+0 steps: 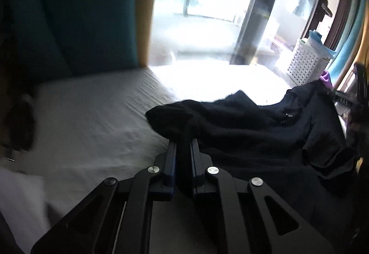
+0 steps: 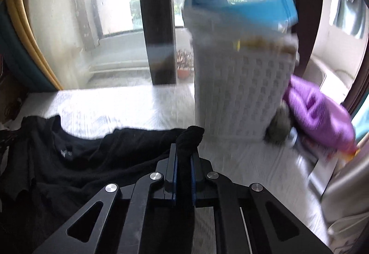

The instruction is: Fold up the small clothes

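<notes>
A black shirt (image 1: 249, 124) lies crumpled on the white bed sheet (image 1: 92, 120). In the left wrist view my left gripper (image 1: 183, 145) is shut on the shirt's left edge, with a bunch of black cloth pinched between its blue-lined fingers (image 1: 171, 157). In the right wrist view the same black shirt (image 2: 76, 154) spreads to the left, its neck label showing. My right gripper (image 2: 183, 150) is shut on the shirt's right end, and a knob of cloth sticks up past the fingertips.
A white perforated laundry basket (image 2: 242, 83) with a blue cloth over its rim stands on the bed just beyond the right gripper. Purple fabric (image 2: 318, 113) lies beside it. A teal headboard (image 1: 69, 18) and a bright window sit behind.
</notes>
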The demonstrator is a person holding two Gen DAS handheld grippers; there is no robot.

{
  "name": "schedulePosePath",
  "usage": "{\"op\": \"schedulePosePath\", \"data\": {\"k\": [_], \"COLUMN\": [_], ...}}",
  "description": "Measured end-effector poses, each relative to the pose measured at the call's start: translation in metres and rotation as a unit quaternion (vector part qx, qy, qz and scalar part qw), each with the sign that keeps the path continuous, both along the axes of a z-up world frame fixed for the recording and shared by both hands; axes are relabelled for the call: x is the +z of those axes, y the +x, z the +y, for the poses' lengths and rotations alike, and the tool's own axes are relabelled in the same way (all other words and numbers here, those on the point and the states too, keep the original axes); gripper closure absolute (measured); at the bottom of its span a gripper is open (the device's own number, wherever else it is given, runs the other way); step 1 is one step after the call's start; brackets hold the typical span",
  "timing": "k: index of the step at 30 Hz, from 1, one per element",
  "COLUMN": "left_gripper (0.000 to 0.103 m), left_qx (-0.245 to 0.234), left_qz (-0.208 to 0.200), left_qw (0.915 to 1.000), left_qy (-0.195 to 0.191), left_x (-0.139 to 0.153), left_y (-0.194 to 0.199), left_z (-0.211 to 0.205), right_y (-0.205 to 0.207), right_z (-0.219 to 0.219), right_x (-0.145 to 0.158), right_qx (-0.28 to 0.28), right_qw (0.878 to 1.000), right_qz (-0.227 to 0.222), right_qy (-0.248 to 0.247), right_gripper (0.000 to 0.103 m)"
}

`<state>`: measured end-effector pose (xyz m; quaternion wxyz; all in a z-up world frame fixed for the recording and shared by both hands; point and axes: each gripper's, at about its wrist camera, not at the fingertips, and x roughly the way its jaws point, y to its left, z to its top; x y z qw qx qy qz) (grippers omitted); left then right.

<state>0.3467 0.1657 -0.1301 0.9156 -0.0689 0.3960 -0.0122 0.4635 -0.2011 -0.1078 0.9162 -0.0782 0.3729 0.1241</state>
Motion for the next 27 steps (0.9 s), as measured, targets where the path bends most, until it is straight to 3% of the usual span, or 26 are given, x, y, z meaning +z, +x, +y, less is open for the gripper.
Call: {"op": "schedulePosePath", "data": {"k": [4,7,11,12,13,15,16,18,19,20,23,27], "left_gripper": [0.095,0.095,0.092,0.087,0.068,0.042,0.042,0.042,0.042,0.042,0.042,0.042], "left_qx": [0.001,-0.001,0.009,0.016,0.023,0.038,0.047,0.042,0.030,0.013,-0.052,-0.116], "left_qz": [-0.017,-0.018,0.031,0.036,0.037,0.023,0.008,0.001,-0.002,-0.007,-0.012,0.000], "left_qw": [0.9993,0.9992,0.9992,0.9991,0.9990,0.9990,0.9989,0.9991,0.9995,0.9999,0.9986,0.9932], "left_qy": [0.033,0.035,0.023,0.016,0.010,0.000,-0.002,-0.004,-0.006,-0.008,-0.004,0.013], "left_x": [0.018,0.018,-0.003,-0.005,-0.004,0.004,0.013,0.022,0.028,0.033,0.040,0.033], "left_y": [-0.019,-0.020,-0.006,-0.006,-0.007,-0.020,-0.031,-0.046,-0.055,-0.065,-0.089,-0.091], "left_z": [0.003,0.008,0.013,0.016,0.018,0.023,0.024,0.021,0.015,0.007,-0.028,-0.075], "right_y": [0.005,0.009,0.022,0.025,0.025,0.020,0.015,0.005,0.001,-0.004,-0.026,-0.063], "right_z": [0.007,0.011,0.009,0.008,0.007,0.007,0.008,0.010,0.010,0.011,0.014,0.024], "right_x": [0.016,0.017,-0.012,-0.021,-0.027,-0.026,-0.022,-0.011,-0.006,-0.003,0.008,0.023], "right_qx": [0.006,0.001,-0.020,-0.024,-0.024,-0.022,-0.024,-0.024,-0.022,-0.019,-0.006,0.010], "right_qw": [1.000,1.000,0.999,0.999,0.998,0.998,0.998,0.999,0.999,0.999,1.000,1.000], "right_qz": [-0.019,-0.025,0.019,0.033,0.044,0.044,0.039,0.026,0.023,0.019,0.012,0.000], "right_qy": [0.006,-0.002,-0.020,-0.027,-0.034,-0.036,-0.041,-0.041,-0.037,-0.033,-0.026,-0.012], "right_gripper": [0.095,0.095,0.095,0.095,0.094,0.092,0.085,0.042,0.004,0.000,0.000,0.000]}}
